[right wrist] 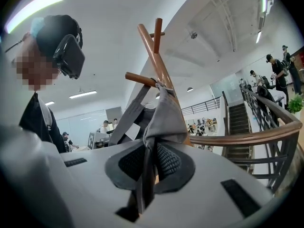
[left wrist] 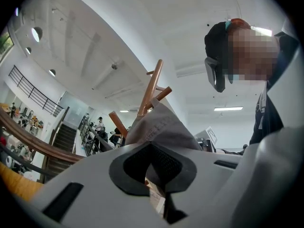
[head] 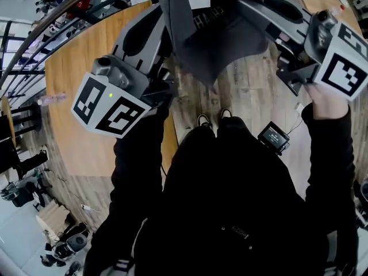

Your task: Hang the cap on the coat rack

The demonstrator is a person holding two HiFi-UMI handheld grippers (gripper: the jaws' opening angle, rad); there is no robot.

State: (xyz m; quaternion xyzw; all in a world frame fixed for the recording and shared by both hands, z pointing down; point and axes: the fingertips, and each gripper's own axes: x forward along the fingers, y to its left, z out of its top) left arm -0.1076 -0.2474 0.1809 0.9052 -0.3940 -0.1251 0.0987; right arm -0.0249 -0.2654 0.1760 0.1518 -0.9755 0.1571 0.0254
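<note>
A dark grey cap [head: 214,45] hangs stretched between my two grippers, high in front of the person. My left gripper [head: 165,39] is shut on one edge of it, and the grey fabric [left wrist: 156,127] is pinched in its pads [left wrist: 154,167]. My right gripper [head: 253,9] is shut on the other edge, where a fold of cap [right wrist: 166,118] and a strap run down between its jaws [right wrist: 149,163]. The wooden coat rack [right wrist: 156,61] stands straight behind the cap with pegs angled upward. The cap's top edge lies against the rack where a peg [right wrist: 140,79] branches off. The rack [left wrist: 152,87] also rises just beyond the fabric.
Below the person are a wooden table [head: 86,96] with a plastic bottle [head: 52,99], plank flooring, and a small screen device [head: 273,137] on a cable. A curved handrail [right wrist: 247,137] and stairs [right wrist: 237,120] lie behind the rack. Other people stand far off.
</note>
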